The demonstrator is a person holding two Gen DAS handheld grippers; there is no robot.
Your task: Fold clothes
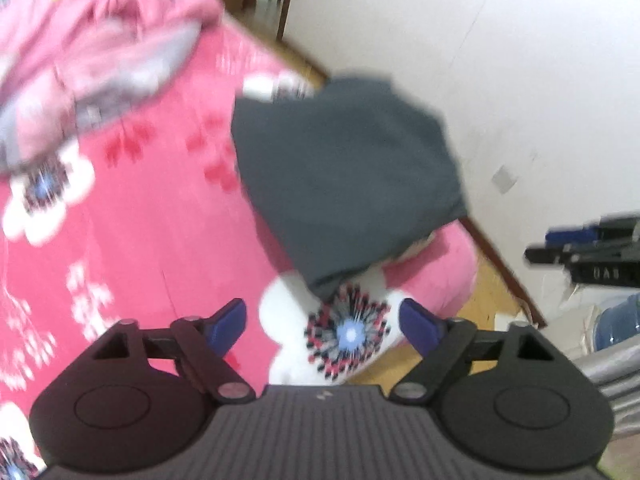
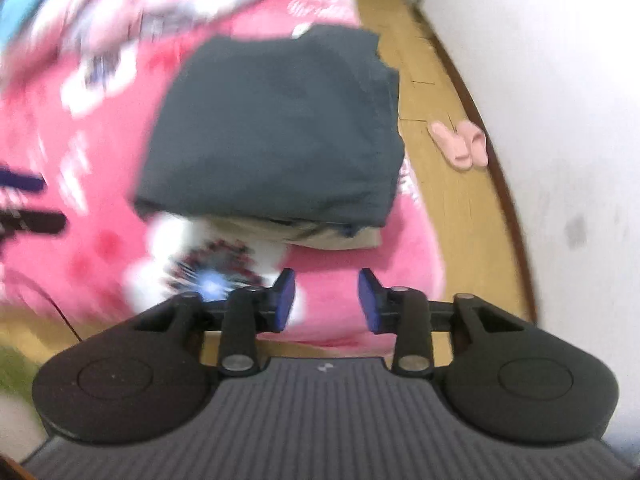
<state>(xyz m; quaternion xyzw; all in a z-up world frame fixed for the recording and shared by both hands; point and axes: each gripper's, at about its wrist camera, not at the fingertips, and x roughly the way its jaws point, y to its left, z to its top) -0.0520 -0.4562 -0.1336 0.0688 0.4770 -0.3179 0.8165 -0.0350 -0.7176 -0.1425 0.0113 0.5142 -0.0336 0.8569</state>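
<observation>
Through the left wrist camera, the left tongs [image 1: 322, 322] stand with their blue tips wide apart and nothing between them, hanging over the corner of a bed with a pink flowered blanket [image 1: 140, 220]. A dark grey garment [image 1: 344, 176] lies folded into a thick, squarish bundle near that corner, by the bed's edge on the wall side. Further up the bed a rumpled pink heap of clothes [image 1: 92, 52] is too blurred to sort out.

Through the right wrist camera, the right tongs [image 2: 327, 300] are apart too, empty, just short of the bundle's near edge. Here the dark grey garment [image 2: 276, 128] shows stacked layers, and a beige cloth [image 2: 320, 236] peeks out beneath it. Pink slippers [image 2: 460, 142] sit on the wooden floor [image 2: 436, 208] beside the wall.

The grey piece already lies folded; what handling brought it there cannot be told. It looks soft, light and limp, so it would sag if lifted by one corner. I would judge the safest hold is along the thick folded near edge, pinching all layers together, one pair of tongs toward each end.
</observation>
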